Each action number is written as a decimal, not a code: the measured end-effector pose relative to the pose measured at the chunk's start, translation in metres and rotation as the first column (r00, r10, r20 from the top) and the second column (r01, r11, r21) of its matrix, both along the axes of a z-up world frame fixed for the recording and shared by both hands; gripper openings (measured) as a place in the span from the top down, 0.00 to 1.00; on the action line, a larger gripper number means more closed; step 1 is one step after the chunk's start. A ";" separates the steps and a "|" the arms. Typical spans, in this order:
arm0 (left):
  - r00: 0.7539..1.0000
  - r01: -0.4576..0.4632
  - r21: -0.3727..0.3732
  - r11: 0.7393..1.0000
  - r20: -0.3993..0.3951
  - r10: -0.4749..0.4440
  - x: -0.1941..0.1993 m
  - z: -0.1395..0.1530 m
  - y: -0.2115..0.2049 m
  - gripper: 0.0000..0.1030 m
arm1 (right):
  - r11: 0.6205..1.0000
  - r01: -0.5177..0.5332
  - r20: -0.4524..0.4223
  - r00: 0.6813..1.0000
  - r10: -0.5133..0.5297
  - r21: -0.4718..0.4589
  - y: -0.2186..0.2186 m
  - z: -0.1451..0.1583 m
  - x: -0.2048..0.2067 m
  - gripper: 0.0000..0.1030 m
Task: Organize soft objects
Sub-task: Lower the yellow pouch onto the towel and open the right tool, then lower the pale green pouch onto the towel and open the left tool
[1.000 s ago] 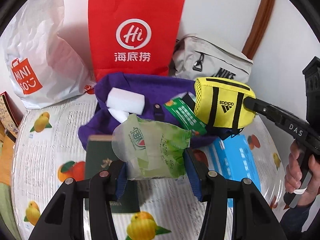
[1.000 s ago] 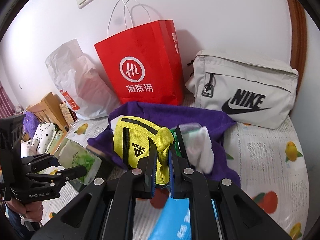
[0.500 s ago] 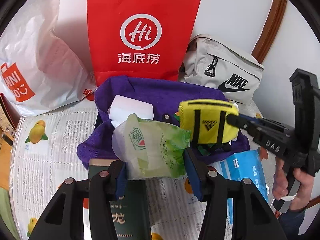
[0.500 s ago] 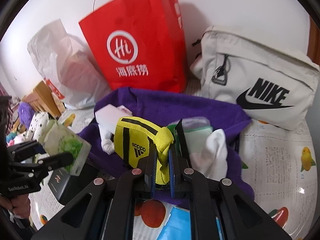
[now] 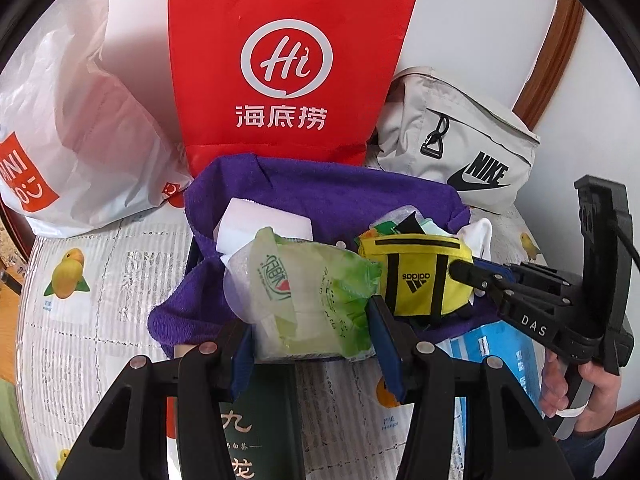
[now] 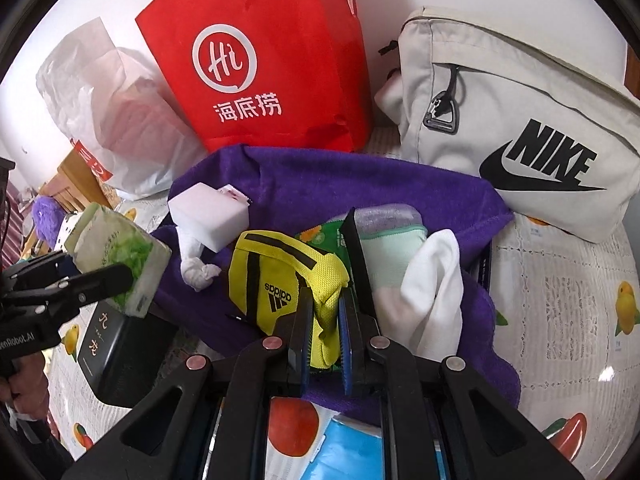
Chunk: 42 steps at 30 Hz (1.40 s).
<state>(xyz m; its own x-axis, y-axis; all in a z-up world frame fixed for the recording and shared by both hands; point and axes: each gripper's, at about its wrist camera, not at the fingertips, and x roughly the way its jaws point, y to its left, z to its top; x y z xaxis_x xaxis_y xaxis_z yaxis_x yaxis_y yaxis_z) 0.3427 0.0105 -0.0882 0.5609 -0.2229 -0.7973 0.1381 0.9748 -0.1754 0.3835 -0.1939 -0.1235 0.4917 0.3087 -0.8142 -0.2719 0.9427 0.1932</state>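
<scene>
My left gripper (image 5: 312,324) is shut on a soft green tissue pack (image 5: 308,292) and holds it above the near edge of a dark bin lined with a purple towel (image 5: 328,192). It also shows in the right wrist view (image 6: 120,264). My right gripper (image 6: 324,312) is shut on a yellow Adidas pouch (image 6: 280,276) and holds it over the bin; it also shows in the left wrist view (image 5: 416,280). Inside the bin lie a white sponge block (image 6: 208,216), a white sock (image 6: 432,288), a mint cloth (image 6: 392,248) and a green packet (image 6: 324,236).
A red paper bag (image 5: 288,64), a white Miniso bag (image 5: 72,120) and a grey Nike bag (image 6: 520,128) stand behind the bin against the wall. A dark green box (image 5: 256,420) and a blue pack (image 5: 508,356) lie in front on the fruit-print cover.
Both grippers have moved forward and down toward the bin. The yellow pouch has come lower and closer to the tissue pack. Both grips are unchanged.
</scene>
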 end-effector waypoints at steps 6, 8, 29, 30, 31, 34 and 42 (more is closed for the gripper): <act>1.000 0.003 -0.003 1.000 0.006 -0.003 0.006 0.002 -0.001 0.52 | 1.000 0.004 -0.019 1.000 -0.004 -0.010 -0.005 -0.002 -0.001 0.83; 1.000 0.005 -0.003 1.000 0.003 -0.005 0.010 0.001 -0.003 0.52 | 1.000 -0.005 -0.023 1.000 0.004 -0.017 -0.005 -0.003 -0.001 0.73; 0.994 0.054 0.012 0.998 -0.094 -0.052 0.050 -0.027 -0.038 0.52 | 0.999 0.047 0.042 0.998 -0.047 0.005 -0.037 0.018 -0.024 0.61; 0.994 0.054 0.013 0.998 -0.097 -0.052 0.051 -0.028 -0.038 0.52 | 0.999 0.049 0.038 0.998 -0.049 0.007 -0.038 0.017 -0.024 0.61; 0.993 0.055 0.010 0.998 -0.101 -0.054 0.054 -0.029 -0.039 0.51 | 0.999 0.050 0.035 0.998 -0.050 0.009 -0.039 0.016 -0.023 0.61; 0.992 0.062 0.015 0.998 -0.113 -0.060 0.059 -0.034 -0.042 0.51 | 0.999 0.049 0.032 0.998 -0.050 0.009 -0.040 0.013 -0.022 0.61; 0.985 0.079 0.025 0.997 -0.154 -0.074 0.072 -0.046 -0.055 0.43 | 0.999 0.037 0.032 0.999 -0.036 -0.002 -0.039 0.011 -0.020 0.61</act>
<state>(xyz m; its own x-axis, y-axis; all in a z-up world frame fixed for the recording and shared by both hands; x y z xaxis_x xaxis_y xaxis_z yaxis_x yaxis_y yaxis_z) 0.4146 -0.0443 -0.1341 0.4141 -0.2341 -0.8796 0.1866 0.9677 -0.1697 0.3635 -0.2325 -0.1123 0.5282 0.2878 -0.7988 -0.2433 0.9527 0.1823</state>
